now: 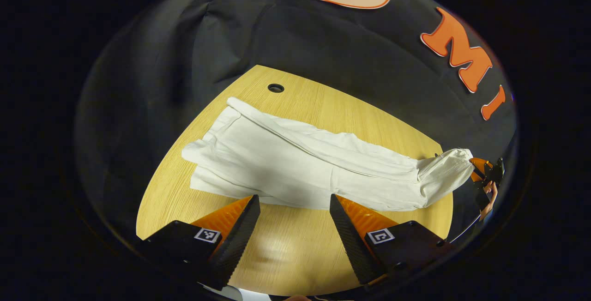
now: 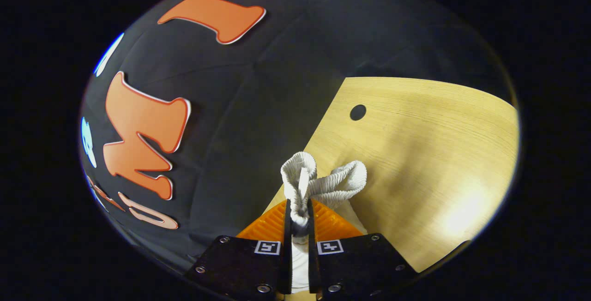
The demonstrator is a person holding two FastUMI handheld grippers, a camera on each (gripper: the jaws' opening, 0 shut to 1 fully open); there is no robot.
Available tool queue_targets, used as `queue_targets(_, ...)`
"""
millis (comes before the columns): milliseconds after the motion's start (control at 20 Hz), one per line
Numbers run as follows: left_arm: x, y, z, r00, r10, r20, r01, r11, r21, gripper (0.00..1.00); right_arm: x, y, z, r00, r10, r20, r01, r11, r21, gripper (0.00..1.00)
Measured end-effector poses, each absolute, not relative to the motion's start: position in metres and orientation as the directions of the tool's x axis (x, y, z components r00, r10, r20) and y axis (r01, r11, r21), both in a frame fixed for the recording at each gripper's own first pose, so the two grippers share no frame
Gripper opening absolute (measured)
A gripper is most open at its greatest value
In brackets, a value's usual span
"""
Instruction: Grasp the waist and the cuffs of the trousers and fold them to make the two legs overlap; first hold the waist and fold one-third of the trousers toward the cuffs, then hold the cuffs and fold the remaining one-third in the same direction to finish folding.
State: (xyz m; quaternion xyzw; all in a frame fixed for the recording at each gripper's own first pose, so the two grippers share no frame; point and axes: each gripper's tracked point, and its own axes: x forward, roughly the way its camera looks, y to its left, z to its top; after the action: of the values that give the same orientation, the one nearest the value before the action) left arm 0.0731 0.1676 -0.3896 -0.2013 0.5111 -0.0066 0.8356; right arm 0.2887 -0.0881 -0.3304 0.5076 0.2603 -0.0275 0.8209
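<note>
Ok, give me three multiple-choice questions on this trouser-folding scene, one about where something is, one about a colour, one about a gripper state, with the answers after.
1. Where do the trousers lie?
A. flat on the wooden table
B. on the floor
C. hanging from the wall cloth

2. What colour are the trousers?
A. blue
B. white
C. black

3. What is the state of the right gripper?
A. wide open above the table
B. shut on nothing
C. shut on a bunched end of the trousers

Answers:
1. A, the left gripper view shows them spread along the tabletop, ahead of the open left gripper.
2. B, the cloth is white in both views.
3. C, in the right gripper view both fingers press on gathered white fabric; the left gripper view shows that gripper at the trousers' far end, lifted slightly.
</note>
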Motion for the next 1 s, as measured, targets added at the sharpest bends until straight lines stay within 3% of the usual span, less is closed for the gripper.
queue_targets(550,0.056,0.241,-0.433,0.439,-0.235,-0.867,-0.309,0.867,-0.392,1.00,0.282,-0.099,-0.324,0.825,0.325,-0.462,0.216,0.575,0.789,0.14)
queue_targets(600,0.054,0.248,-0.437,0.434,-0.231,-0.871,-0.318,0.865,-0.388,0.95,0.281,-0.101,-0.324,0.819,0.327,-0.472,0.212,0.591,0.778,0.14)
queue_targets(650,0.053,0.257,-0.443,0.428,-0.233,-0.873,-0.326,0.862,-0.389,0.99,0.280,-0.103,-0.325,0.815,0.319,-0.484,0.216,0.607,0.765,0.14)
queue_targets(750,0.053,0.266,-0.447,0.422,-0.246,-0.873,-0.332,0.854,-0.401,0.95,0.281,-0.101,-0.325,0.812,0.315,-0.491,0.208,0.630,0.748,0.14)
queue_targets(1000,0.063,0.271,-0.460,0.419,-0.296,-0.859,-0.326,0.834,-0.446,0.98,0.279,-0.101,-0.327,0.770,0.376,-0.516,0.152,0.677,0.720,0.25)
